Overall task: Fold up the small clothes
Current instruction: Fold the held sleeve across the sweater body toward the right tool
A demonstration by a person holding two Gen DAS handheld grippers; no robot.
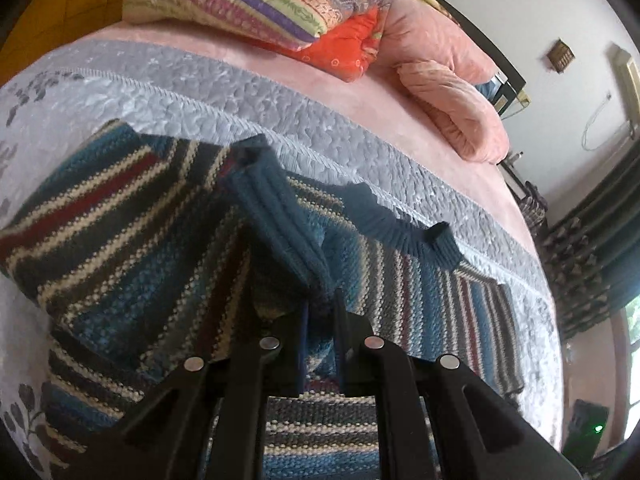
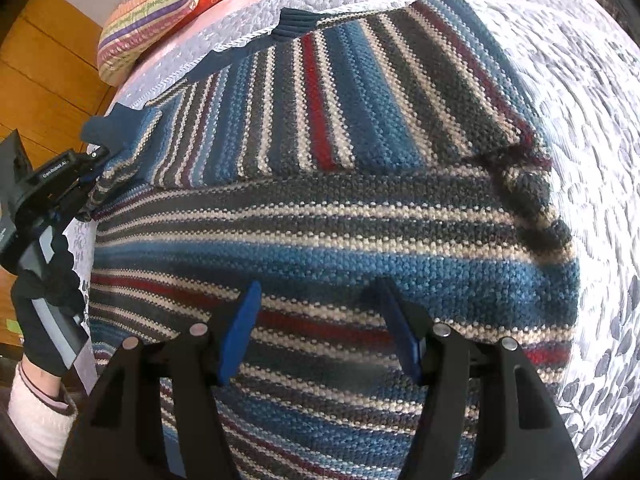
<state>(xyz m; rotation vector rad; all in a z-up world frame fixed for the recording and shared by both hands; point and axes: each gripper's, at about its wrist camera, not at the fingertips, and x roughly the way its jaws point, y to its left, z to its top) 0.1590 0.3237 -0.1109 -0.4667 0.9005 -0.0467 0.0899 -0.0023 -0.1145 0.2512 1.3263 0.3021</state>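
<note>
Left gripper (image 1: 320, 300): black two-finger tool, fingers pinched close on ribbed teal cuff (image 1: 280, 216) of sweater sleeve, sleeve lifted and drawn across sweater body.
Right gripper (image 2: 320, 320): black tool with blue pads (image 2: 240, 328), spread wide, nothing between fingers, hovering just over sweater.
Sweater (image 2: 340, 240): striped knit sweater in blue, grey, cream and red; spread on bed, one part folded over so stripes run two directions; teal ribbed collar (image 1: 392, 224) toward far edge.
Bed cover (image 1: 200, 92): grey quilted leaf-pattern cover under sweater, pink sheet (image 1: 320, 92) beyond.
Pillows: pink pillow (image 1: 460, 112) at far right; folded striped multicolour quilt (image 1: 240, 0) on orange cushion (image 1: 352, 52) at far edge.
Left hand (image 2: 44, 304): black glove, white sleeve, gripping tool handle at sweater's left edge in right wrist view.
Floor (image 2: 40, 80): orange-brown, beside bed.
</note>
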